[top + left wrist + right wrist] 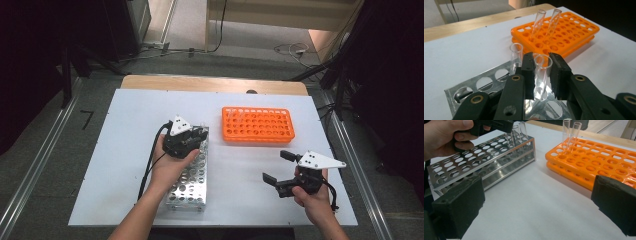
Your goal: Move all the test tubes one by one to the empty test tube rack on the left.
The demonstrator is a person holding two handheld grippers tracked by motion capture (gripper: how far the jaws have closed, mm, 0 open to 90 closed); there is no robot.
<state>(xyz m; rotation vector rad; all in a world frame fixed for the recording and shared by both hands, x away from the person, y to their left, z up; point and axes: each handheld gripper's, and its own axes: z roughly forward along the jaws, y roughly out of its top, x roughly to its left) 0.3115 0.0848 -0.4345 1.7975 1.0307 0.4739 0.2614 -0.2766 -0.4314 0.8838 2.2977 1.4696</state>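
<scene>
My left gripper [542,62] is shut on a clear glass test tube [541,77] that stands in a hole at the far end of the metal rack [486,81]. A second empty tube [516,56] stands in the rack just beside it. In the high view the left gripper [200,134] hovers over the far end of the metal rack [192,177]. Two more tubes [537,22] lean in the orange rack [574,30]. My right gripper [276,165] is held open near the table's front right, with nothing between its jaws [536,202].
The orange rack [258,124] lies to the right of the metal rack, at the far middle of the white table top [130,150]. Bare table separates the two racks [536,195]. A wooden edge [210,82] runs along the back.
</scene>
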